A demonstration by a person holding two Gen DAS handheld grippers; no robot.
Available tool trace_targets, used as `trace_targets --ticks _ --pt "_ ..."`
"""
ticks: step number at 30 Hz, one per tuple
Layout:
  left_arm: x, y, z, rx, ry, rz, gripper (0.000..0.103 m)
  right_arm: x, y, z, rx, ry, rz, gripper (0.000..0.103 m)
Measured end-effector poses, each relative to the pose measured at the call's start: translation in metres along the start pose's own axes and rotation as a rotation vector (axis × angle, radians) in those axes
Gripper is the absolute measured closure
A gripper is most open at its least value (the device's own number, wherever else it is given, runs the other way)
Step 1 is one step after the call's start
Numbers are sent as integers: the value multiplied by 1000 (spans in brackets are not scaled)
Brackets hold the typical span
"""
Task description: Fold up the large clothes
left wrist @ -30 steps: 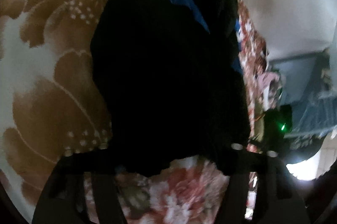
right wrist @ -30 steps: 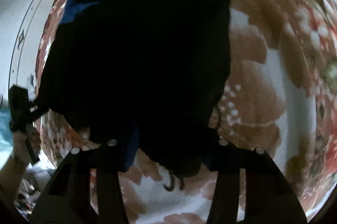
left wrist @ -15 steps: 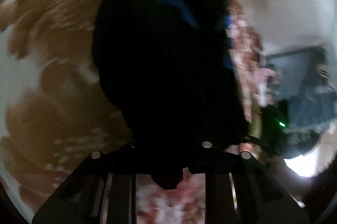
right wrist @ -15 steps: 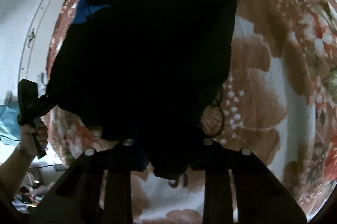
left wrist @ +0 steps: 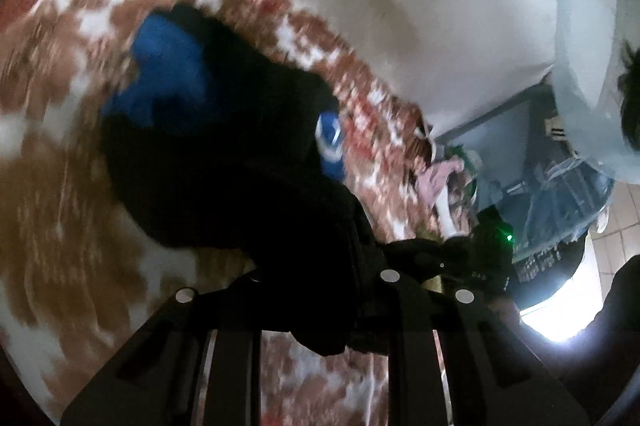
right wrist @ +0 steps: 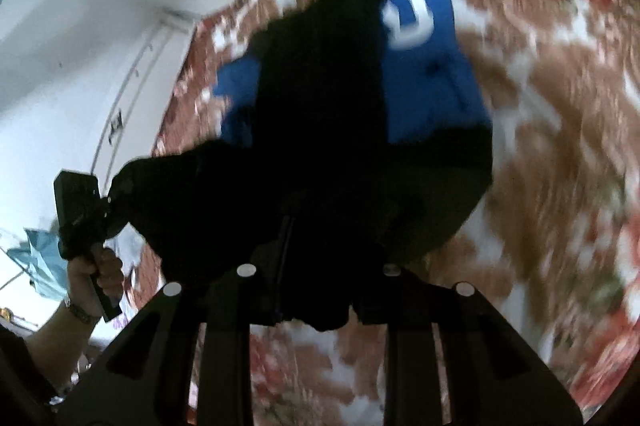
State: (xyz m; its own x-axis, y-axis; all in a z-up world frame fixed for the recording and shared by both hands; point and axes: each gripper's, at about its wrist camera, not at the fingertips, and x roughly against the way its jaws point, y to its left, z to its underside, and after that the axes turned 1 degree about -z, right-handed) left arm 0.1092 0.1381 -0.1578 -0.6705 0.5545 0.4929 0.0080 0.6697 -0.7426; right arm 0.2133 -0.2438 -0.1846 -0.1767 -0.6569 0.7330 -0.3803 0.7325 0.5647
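Observation:
A large black garment with blue panels and a white letter [left wrist: 224, 162] [right wrist: 344, 130] hangs stretched between both grippers above a brown and red floral bedspread [left wrist: 52, 218] [right wrist: 560, 146]. My left gripper [left wrist: 320, 322] is shut on one bunched black edge of it. My right gripper [right wrist: 320, 306] is shut on another black edge. In the right wrist view the left gripper [right wrist: 80, 214] shows at the left, held in a hand, with the cloth running to it. In the left wrist view the right gripper [left wrist: 488, 250] shows at the right with a green light.
A white wall [left wrist: 400, 6] [right wrist: 80, 26] stands behind the bed. A pile of pink and pale clothes [left wrist: 440, 178] lies at the bed's far end. A turquoise cloth [right wrist: 40, 258] hangs at the left edge of the right wrist view.
Both grippers closed on the garment's near edge and lifted it. The views tilted up, so the wall shows, and the garment hangs off the bedspread.

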Motion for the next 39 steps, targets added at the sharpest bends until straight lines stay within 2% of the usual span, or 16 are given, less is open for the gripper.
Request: trace_targets --ticks 5,11,17,24,32,39 --pt "-3 -9 -52 -46 -44 11 85 12 -5 -56 33 -71 20 78" --pt "-39 -7 -114 -74 -67 37 86 1 -11 -127 78 -135 54 78" --pt "-78 13 -182 -66 -89 63 86 -22 -34 -204 117 -178 83 78" --pt "-121 52 -255 -25 -107 34 86 -70 -62 -295 126 -192 102 79" --pt "-192 124 -321 66 -42 -66 86 -146 -92 -380 139 -138 155 79" --pt "-257 183 -346 96 70 -167 84 -216 -141 -402 128 -50 198 79"
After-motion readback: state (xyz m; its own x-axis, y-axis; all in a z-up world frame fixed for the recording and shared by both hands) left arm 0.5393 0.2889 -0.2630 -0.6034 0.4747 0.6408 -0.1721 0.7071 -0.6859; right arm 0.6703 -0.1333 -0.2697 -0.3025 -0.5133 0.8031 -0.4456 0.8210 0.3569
